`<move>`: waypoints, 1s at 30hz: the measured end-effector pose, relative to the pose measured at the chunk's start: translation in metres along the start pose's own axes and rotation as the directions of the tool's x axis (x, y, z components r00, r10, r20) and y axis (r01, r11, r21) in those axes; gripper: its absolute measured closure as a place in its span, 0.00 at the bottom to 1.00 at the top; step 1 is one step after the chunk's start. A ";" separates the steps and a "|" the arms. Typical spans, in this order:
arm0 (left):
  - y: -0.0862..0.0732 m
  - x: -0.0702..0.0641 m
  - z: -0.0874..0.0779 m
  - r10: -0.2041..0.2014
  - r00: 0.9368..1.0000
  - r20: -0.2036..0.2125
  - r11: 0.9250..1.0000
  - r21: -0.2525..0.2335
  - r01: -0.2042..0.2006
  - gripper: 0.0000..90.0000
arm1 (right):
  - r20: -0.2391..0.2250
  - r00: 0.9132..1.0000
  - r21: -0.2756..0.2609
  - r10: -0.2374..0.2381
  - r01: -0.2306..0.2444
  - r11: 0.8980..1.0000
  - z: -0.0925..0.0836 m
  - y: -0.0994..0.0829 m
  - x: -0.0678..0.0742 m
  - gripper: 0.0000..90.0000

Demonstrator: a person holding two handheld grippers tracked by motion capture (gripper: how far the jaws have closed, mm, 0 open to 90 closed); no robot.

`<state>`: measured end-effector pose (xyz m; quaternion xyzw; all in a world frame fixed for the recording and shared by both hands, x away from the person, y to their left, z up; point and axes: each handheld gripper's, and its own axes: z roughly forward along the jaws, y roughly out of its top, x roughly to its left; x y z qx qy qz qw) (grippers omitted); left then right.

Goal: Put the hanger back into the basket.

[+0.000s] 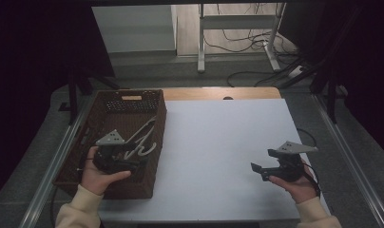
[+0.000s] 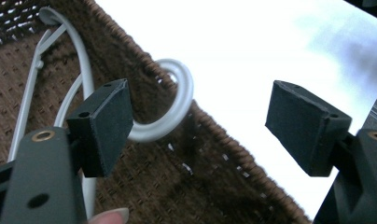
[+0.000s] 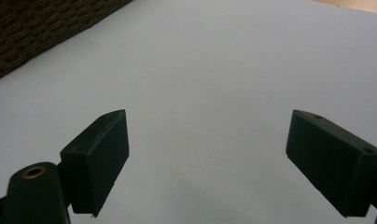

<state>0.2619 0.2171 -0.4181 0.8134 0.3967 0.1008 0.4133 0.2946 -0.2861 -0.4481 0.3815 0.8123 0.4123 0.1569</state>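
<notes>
A white plastic hanger point(image 1: 143, 137) lies in the brown wicker basket point(image 1: 115, 102) at the table's left. Its round hook point(image 2: 179, 100) curls up over the basket's right rim point(image 2: 214, 140). A hand holds my left gripper point(image 1: 133, 164) over the basket's near right part. This gripper point(image 2: 200, 100) is open, and the hook sits between its jaws, closer to the left pad point(image 2: 105, 123), without visible contact. My right gripper point(image 1: 262, 160) is held low over the white table top point(image 1: 218, 142) at the near right. It point(image 3: 209, 123) is open with nothing between its jaws.
The basket's dark wall point(image 3: 42, 28) shows far off at the right gripper view's top left. A strip of bare wood point(image 1: 218, 93) runs along the table's far edge. Beyond the table are stand legs point(image 1: 201, 42) and cables point(image 1: 247, 40) on the floor.
</notes>
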 end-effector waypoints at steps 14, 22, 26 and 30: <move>-0.011 -0.005 -0.005 -0.033 0.999 -0.036 0.999 -0.032 0.032 0.24 | 0.031 0.999 -0.008 0.009 -0.009 1.000 0.000 -0.006 -0.009 0.15; -0.011 -0.005 -0.004 -0.032 0.999 -0.036 0.999 -0.032 0.031 0.24 | 0.039 0.999 -0.017 -0.002 0.002 1.000 -0.001 -0.007 -0.010 0.15; -0.011 -0.006 -0.004 -0.037 0.999 -0.030 0.999 -0.040 0.036 0.24 | 0.039 0.999 -0.021 0.003 -0.002 1.000 0.000 -0.008 -0.012 0.15; -0.011 -0.006 -0.004 -0.040 0.999 -0.023 0.998 -0.043 0.039 0.23 | 0.038 0.999 -0.017 0.000 0.001 1.000 0.002 -0.008 -0.014 0.15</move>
